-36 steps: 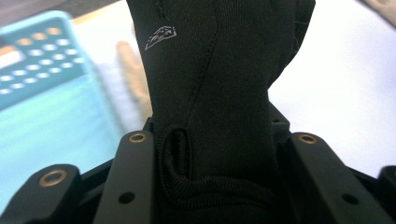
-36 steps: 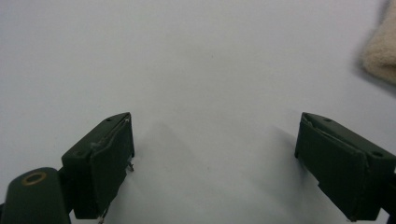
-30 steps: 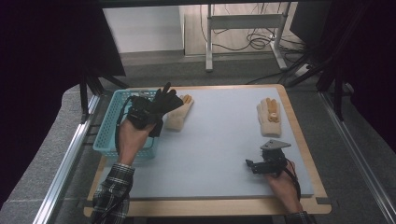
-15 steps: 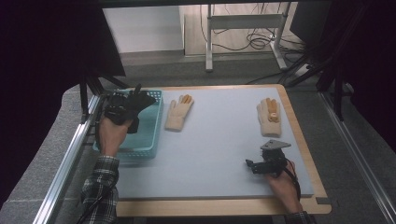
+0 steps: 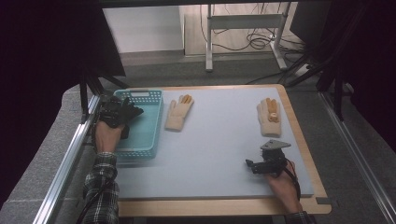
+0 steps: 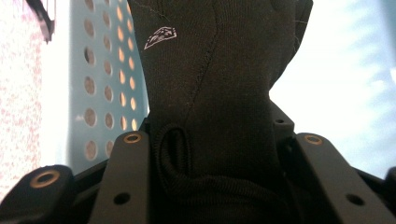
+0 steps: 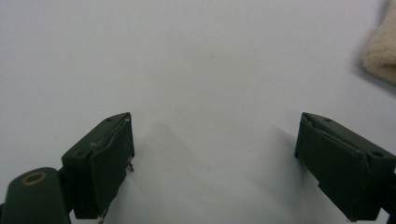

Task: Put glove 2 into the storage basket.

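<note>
My left gripper [image 5: 122, 113] clamps a black knit glove [image 6: 210, 93] over the perforated teal plastic basket [image 5: 148, 122].
At four o'clock, my right gripper [image 5: 261, 166] rests agape on the pale blue mat [image 5: 219, 135].

In the left gripper view the black glove [image 6: 210, 93] runs off the top edge at 12 o'clock and hides most of the basket [image 6: 102, 84] behind it. In the right gripper view a cream glove [image 7: 380, 51] is cut by the edge at 2 o'clock. In the high view the basket's near rim [image 5: 135, 156] is blurred
</note>
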Demonstrator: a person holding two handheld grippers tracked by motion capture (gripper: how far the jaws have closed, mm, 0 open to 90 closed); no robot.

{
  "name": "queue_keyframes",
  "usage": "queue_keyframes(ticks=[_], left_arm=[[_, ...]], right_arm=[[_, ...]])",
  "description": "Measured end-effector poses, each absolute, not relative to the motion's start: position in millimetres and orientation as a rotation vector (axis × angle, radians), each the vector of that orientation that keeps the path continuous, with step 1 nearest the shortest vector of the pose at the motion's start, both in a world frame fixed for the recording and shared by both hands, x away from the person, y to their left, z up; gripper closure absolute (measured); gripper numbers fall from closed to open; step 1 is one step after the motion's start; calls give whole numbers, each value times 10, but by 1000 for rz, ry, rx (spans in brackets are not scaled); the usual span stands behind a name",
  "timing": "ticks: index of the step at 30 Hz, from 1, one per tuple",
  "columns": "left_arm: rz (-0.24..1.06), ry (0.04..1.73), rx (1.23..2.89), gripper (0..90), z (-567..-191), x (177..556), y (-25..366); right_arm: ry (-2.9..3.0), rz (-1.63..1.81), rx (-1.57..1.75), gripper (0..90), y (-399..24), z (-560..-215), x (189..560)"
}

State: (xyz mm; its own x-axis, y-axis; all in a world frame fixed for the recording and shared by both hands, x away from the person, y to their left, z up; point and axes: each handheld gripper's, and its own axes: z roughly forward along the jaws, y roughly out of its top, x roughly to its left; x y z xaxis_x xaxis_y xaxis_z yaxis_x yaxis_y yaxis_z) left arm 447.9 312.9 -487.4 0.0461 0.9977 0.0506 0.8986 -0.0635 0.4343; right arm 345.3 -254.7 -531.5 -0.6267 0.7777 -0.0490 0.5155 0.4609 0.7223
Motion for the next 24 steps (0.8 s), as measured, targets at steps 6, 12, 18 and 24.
queue_keyframes(ticks=[6,12,18,24], left_arm=[[513,1967,2088,545,-4966,4540,3161],[526,1968,2139,440,-4977,4580,3144],[419,1903,2097,188,-4944,4557,3162],[441,1801,2040,99,-4744,4446,3181]], right_arm=[[2342,969,1091,114,-2546,-5315,3452],[2342,970,1090,114,-2547,-5315,3453],[2341,969,1089,113,-2547,-5316,3453],[2342,969,1090,113,-2546,-5316,3453]])
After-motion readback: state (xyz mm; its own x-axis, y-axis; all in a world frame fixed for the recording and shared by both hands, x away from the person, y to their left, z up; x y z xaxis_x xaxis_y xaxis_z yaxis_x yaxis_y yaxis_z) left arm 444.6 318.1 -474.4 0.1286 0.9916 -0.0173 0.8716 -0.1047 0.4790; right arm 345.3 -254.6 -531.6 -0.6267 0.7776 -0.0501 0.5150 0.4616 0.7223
